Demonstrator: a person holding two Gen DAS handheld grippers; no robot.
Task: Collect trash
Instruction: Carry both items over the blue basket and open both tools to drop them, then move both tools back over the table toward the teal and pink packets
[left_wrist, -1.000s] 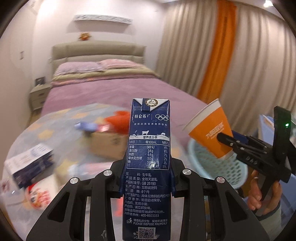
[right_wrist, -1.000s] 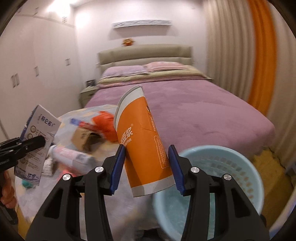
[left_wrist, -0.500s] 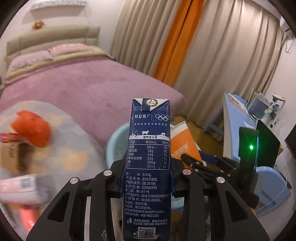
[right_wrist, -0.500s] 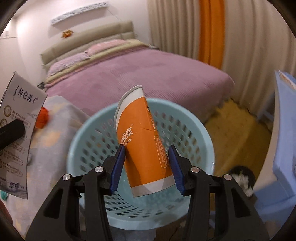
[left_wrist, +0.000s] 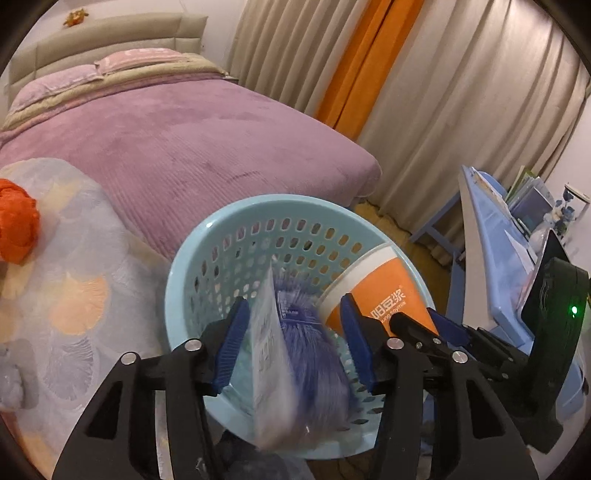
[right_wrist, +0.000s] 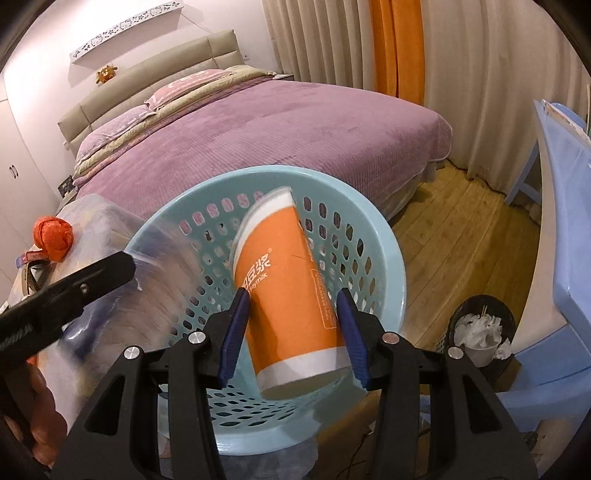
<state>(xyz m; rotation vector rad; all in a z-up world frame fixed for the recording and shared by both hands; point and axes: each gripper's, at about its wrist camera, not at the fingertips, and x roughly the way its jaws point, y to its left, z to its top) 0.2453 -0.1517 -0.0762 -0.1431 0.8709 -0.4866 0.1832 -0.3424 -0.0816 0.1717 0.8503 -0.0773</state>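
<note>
A light blue perforated basket (left_wrist: 192, 258) (right_wrist: 391, 258) stands below both grippers. My left gripper (left_wrist: 291, 347) is open; the dark blue milk carton (left_wrist: 295, 369) is blurred between its jaws, tilting down into the basket. It also shows blurred in the right wrist view (right_wrist: 159, 280). My right gripper (right_wrist: 291, 332) is open; the orange soy milk cup (right_wrist: 284, 288) sits loose and tilted between its pads over the basket. The cup also shows in the left wrist view (left_wrist: 380, 295).
A purple bed (left_wrist: 177, 140) lies behind the basket. A table with a patterned cloth (left_wrist: 74, 295) holds an orange crumpled bag (left_wrist: 16, 232) (right_wrist: 53, 236). A black bin with tissues (right_wrist: 480, 328) and a blue desk (right_wrist: 565, 221) stand at right.
Both grippers have opened over the basket. The milk carton and the orange cup have come loose and are dropping into it. Both views have tilted further down.
</note>
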